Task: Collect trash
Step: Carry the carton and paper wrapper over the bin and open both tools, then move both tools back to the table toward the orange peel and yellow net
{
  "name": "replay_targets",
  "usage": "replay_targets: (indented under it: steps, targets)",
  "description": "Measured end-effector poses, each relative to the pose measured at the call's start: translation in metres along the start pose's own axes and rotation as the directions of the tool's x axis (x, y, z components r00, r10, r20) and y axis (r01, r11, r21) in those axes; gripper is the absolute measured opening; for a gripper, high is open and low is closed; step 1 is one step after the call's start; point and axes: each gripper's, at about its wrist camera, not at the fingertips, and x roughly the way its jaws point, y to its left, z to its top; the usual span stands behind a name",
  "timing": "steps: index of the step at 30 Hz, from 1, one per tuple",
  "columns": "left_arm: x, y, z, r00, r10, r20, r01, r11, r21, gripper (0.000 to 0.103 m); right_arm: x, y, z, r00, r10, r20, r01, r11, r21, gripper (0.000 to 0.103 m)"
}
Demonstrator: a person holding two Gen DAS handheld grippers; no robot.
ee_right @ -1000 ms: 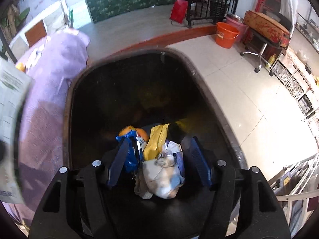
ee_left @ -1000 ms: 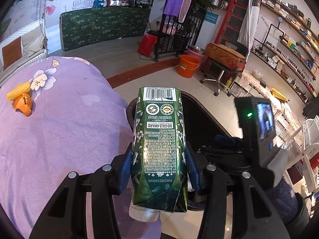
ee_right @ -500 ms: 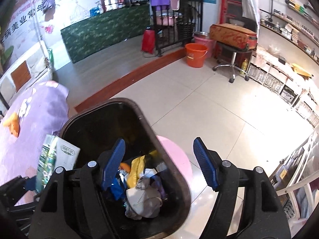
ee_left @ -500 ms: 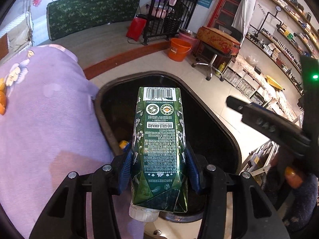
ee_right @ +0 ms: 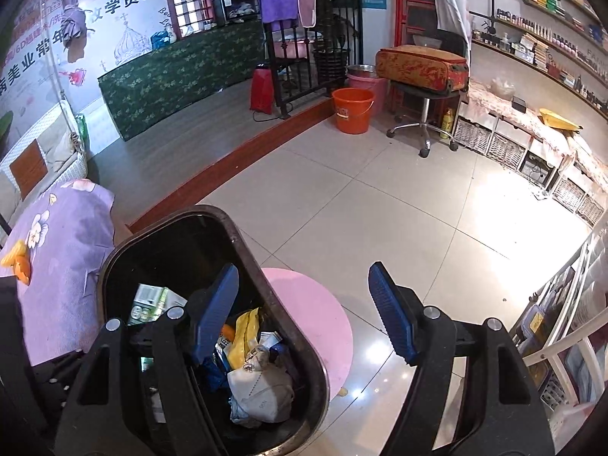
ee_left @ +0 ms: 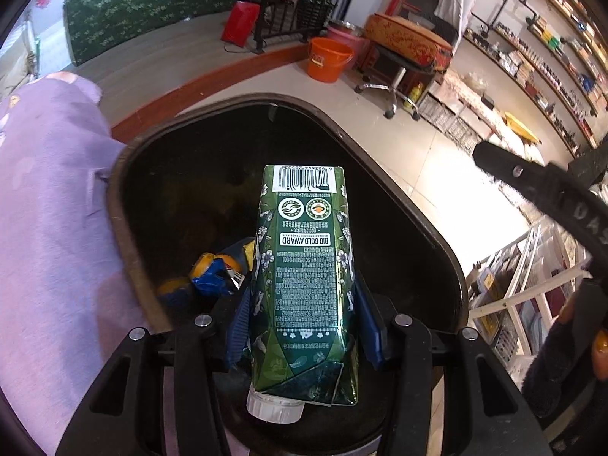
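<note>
Bench [ee_left: 49, 205]: draped in a purple flowered cloth, at the left of both views; orange peel [ee_right: 15, 260] lies near its left edge in the right wrist view.
Left tongs [ee_left: 302, 315]: closed on the green carton [ee_left: 306, 269], blue pads pressing both its long sides, white cap toward the camera, barcode end pointing away, directly above the bin's opening.
Bin [ee_left: 117, 205]: black, on the floor touching the bench's right edge; inside lie a crumpled white mask [ee_right: 262, 387], a yellow wrapper [ee_right: 243, 332] and blue scraps (the rest too jumbled to tell).
Right tongs [ee_right: 304, 311]: jaws have just been opening, now wide apart with nothing between them, over the bin's right rim and a pink mat [ee_right: 319, 315].
</note>
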Motion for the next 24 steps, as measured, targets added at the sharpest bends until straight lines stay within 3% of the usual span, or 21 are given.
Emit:
replay_targets:
  steps: [2,6,9,17,24]
  targets:
    - [0.004,-0.003,0.002,1.0,0.014,-0.009,-0.014,1.0,0.015,0.05,-0.001,-0.002,-0.001,1.0,-0.001,0.004,0.001,1.0,0.006,0.071]
    - [0.003,-0.003,0.002,1.0,0.016,0.0,-0.016,1.0,0.015,0.073,-0.002,-0.006,-0.001,1.0,-0.005,0.009,0.005,1.0,0.017,0.071]
    - [0.0,-0.006,0.002,1.0,0.015,0.024,-0.015,1.0,0.027,0.079,-0.003,-0.008,0.0,1.0,-0.01,0.015,0.01,1.0,0.023,0.071]
    - [-0.027,-0.004,-0.004,0.995,0.015,0.095,-0.017,1.0,0.021,0.083,-0.003,-0.009,0.002,0.999,-0.013,0.03,0.012,1.0,0.027,0.074]
    - [-0.065,-0.004,-0.013,0.977,0.056,0.205,-0.068,0.996,0.051,0.086,-0.001,0.006,0.002,0.999,0.035,0.029,-0.035,0.999,-0.005,0.074]
